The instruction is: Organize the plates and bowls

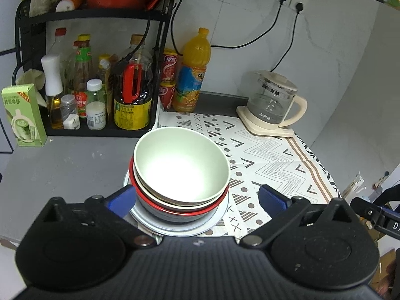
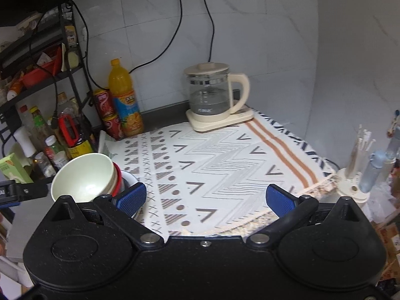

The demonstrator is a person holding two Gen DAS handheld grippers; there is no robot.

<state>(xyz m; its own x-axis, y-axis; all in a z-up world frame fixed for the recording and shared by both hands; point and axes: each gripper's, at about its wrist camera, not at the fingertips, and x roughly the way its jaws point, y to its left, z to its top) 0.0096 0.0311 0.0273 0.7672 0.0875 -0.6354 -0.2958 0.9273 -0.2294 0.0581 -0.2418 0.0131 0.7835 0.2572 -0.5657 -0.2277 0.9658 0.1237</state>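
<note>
A stack of bowls sits on a white plate (image 1: 220, 218) at the left edge of the patterned cloth. A pale green bowl (image 1: 181, 162) lies tilted on top, over a cream bowl, a red-rimmed bowl (image 1: 150, 200) and a dark bowl. My left gripper (image 1: 197, 198) is open, with its blue pads on either side of the stack's near side, empty. The stack also shows in the right wrist view (image 2: 82, 175) at the left. My right gripper (image 2: 206, 197) is open and empty above the cloth, to the right of the stack.
A black rack (image 1: 100, 130) with sauce and oil bottles stands behind the stack. An orange juice bottle (image 1: 192, 70) and red cans (image 1: 168, 75) stand by the wall. A glass kettle (image 2: 212, 95) on its base sits at the back right. The cloth (image 2: 225, 162) ends at the table's right edge, by a straw holder (image 2: 357, 155).
</note>
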